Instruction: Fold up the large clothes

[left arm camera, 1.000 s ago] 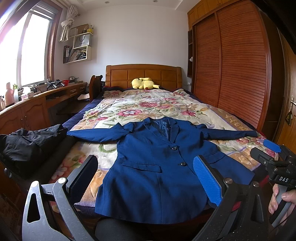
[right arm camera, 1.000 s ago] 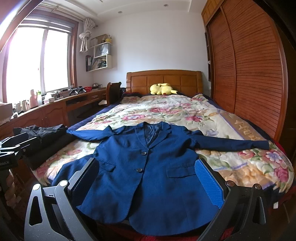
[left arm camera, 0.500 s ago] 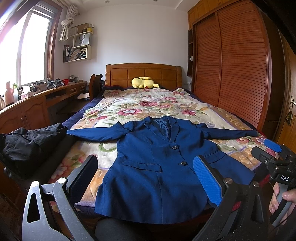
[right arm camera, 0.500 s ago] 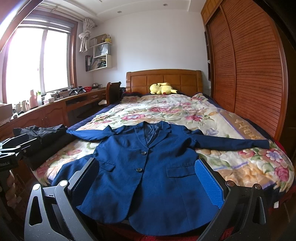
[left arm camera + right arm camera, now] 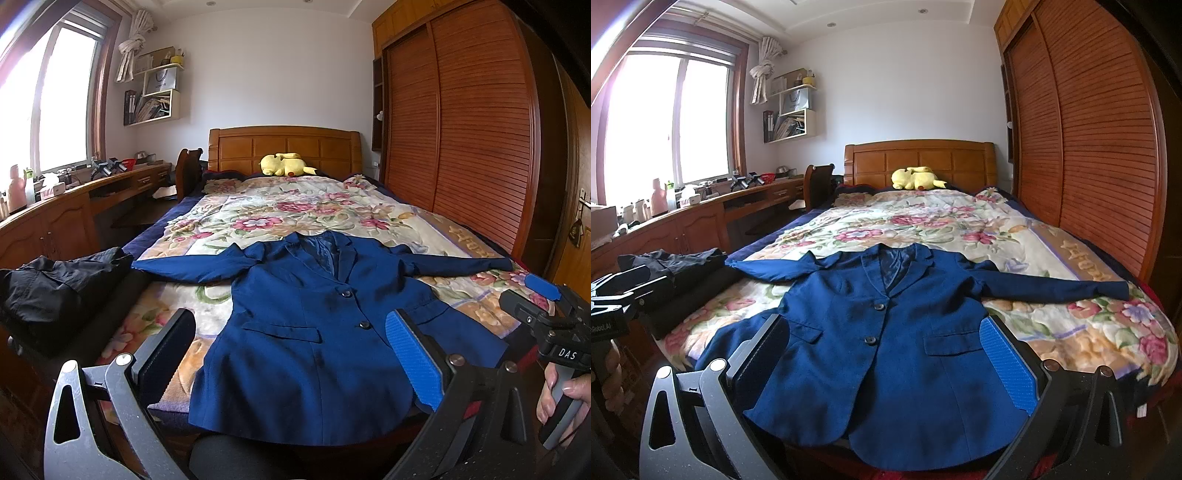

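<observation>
Left wrist view: blue blazer (image 5: 314,332) spread face-up, sleeves out, at the foot of the bed (image 5: 295,210) — laid flat for folding — with left hand-held gripper (image 5: 291,362) and right hand-held gripper (image 5: 886,365) both released, empty, hovering over the hem.

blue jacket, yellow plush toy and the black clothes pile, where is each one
blue jacket (image 5: 905,354): right wrist view, front panel beside the lower button.
yellow plush toy (image 5: 282,165): left wrist view, middle of its body.
black clothes pile (image 5: 48,291): left wrist view, top of the heap.
</observation>
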Demonstrator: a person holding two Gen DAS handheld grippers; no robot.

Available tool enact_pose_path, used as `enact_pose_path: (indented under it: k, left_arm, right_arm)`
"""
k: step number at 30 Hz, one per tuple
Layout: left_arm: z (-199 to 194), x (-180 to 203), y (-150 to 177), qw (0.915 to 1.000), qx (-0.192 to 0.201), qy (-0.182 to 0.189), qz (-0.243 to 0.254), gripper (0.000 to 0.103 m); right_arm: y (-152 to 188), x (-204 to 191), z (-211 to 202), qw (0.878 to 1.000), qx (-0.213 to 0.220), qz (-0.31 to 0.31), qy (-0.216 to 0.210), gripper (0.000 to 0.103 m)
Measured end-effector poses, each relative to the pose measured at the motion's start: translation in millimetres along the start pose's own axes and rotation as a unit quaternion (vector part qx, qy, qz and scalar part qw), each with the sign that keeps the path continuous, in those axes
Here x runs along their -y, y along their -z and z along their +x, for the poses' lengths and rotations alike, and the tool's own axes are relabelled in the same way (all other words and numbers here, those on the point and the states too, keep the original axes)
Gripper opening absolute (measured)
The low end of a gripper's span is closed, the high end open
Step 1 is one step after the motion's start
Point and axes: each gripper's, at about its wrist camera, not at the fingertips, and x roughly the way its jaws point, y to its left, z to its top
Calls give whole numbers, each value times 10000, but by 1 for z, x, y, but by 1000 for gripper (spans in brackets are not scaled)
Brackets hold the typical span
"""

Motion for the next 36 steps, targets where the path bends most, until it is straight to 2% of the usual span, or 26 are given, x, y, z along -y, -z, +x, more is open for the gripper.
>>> enact_pose_path:
  k: [12, 32, 36]
  left_arm:
    - [12, -1, 10, 9999, -122, -16, -12, 103]
    - [59, -39, 28, 9976, -599, -267, -218, 103]
    - [76, -46, 29, 9971, -683, -313, -133, 103]
  right_arm:
    - [2, 0, 7, 9999, -108, -4, -42, 102]
    - [-1, 2, 53, 9985, -495, -170, -160, 102]
    - [-3, 1, 67, 9981, -504, -309, -193, 102]
